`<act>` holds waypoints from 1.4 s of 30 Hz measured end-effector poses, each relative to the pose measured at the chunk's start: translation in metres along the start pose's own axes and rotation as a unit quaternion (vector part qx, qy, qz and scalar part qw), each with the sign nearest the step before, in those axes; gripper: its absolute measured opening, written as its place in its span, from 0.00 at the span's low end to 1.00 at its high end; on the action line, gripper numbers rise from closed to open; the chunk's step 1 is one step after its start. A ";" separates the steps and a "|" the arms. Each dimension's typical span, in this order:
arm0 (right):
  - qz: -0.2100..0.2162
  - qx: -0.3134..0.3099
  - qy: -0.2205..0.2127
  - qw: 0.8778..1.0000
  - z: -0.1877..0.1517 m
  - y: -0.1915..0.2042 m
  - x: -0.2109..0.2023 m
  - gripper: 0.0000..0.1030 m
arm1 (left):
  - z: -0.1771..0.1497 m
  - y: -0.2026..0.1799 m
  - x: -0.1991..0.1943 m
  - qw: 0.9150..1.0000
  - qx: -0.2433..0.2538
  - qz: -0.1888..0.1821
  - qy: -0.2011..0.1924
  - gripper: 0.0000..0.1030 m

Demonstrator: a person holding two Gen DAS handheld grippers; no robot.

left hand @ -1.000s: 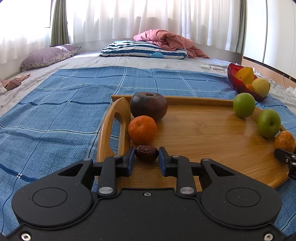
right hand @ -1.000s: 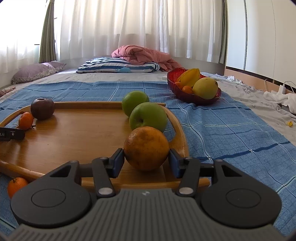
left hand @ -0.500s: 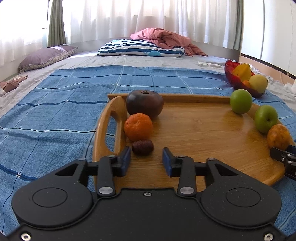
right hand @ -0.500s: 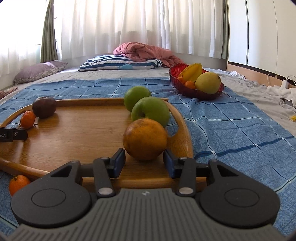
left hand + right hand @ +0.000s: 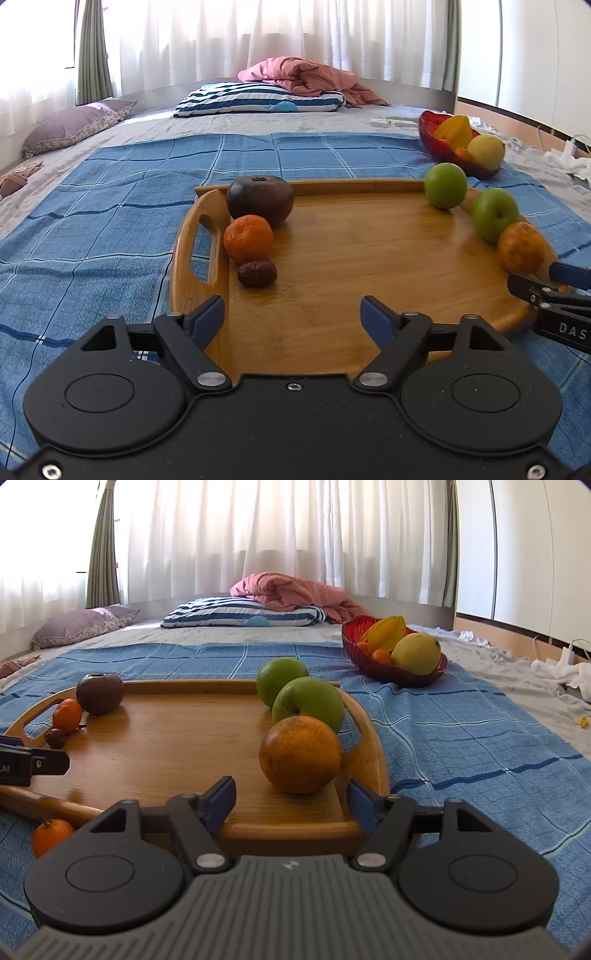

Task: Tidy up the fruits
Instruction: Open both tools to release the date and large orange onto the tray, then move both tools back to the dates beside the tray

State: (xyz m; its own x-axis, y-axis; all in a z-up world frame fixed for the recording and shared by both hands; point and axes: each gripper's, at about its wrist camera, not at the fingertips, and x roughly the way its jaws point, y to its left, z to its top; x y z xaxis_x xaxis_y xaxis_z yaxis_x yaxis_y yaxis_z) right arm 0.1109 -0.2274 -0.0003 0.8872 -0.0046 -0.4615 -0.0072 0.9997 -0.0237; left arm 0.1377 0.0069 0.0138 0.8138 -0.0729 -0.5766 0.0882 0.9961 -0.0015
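left gripper (image 5: pixel 291 314) level and low, jaws spread wide and holding nothing, right gripper (image 5: pixel 291 799) level alongside, jaws likewise apart and unloaded

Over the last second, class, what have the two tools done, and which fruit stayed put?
Both let go and drew back: the left tool opened off the dark date, the right tool off the orange. Both fruits stayed on the wooden tray, like the green apples.
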 end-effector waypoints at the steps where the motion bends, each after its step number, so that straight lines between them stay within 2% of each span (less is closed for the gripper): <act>1: -0.004 -0.001 -0.001 1.000 0.000 0.001 -0.002 0.78 | -0.001 0.000 -0.003 1.000 0.000 -0.001 0.000 0.81; 9: 0.009 -0.024 -0.024 0.999 -0.006 0.014 -0.028 0.86 | -0.011 0.000 -0.028 1.000 -0.001 -0.016 -0.002 0.91; 18: 0.051 -0.045 -0.029 0.997 -0.018 0.029 -0.052 0.86 | -0.025 0.002 -0.053 0.999 -0.004 -0.032 -0.007 0.95; 20: 0.062 -0.048 -0.022 0.997 -0.022 0.032 -0.053 0.84 | -0.029 0.000 -0.059 0.999 -0.001 -0.037 -0.008 0.95; 24: 0.073 -0.049 -0.005 0.996 -0.029 0.037 -0.050 0.73 | -0.036 -0.003 -0.068 0.999 0.005 -0.043 -0.008 0.95; 26: 0.078 -0.046 0.002 0.996 -0.031 0.039 -0.048 0.68 | -0.038 -0.005 -0.072 0.999 0.014 -0.043 -0.013 0.93; 29: 0.088 -0.040 0.005 0.995 -0.032 0.040 -0.047 0.62 | -0.041 -0.008 -0.076 0.999 0.024 -0.040 -0.017 0.77; 30: 0.091 -0.038 0.006 0.995 -0.032 0.040 -0.047 0.59 | -0.041 -0.007 -0.077 0.999 0.023 -0.036 -0.018 0.68; 31: 0.093 -0.036 0.007 0.995 -0.033 0.040 -0.047 0.56 | -0.042 -0.006 -0.078 0.999 0.021 -0.030 -0.020 0.63; 35: 0.104 -0.026 0.010 0.994 -0.032 0.040 -0.045 0.49 | -0.046 -0.001 -0.076 1.000 0.009 0.014 -0.025 0.61; 42: 0.118 -0.017 0.016 0.993 -0.031 0.043 -0.044 0.48 | -0.051 0.012 -0.066 1.000 -0.022 0.021 -0.007 0.58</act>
State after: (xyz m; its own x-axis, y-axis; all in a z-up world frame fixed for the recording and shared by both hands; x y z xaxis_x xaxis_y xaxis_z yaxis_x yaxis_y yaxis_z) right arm 0.0576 -0.1847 -0.0084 0.8438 0.2279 -0.4859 -0.2291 0.9717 0.0579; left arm 0.0554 0.0264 0.0101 0.8241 -0.0320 -0.5656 0.0293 0.9995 -0.0139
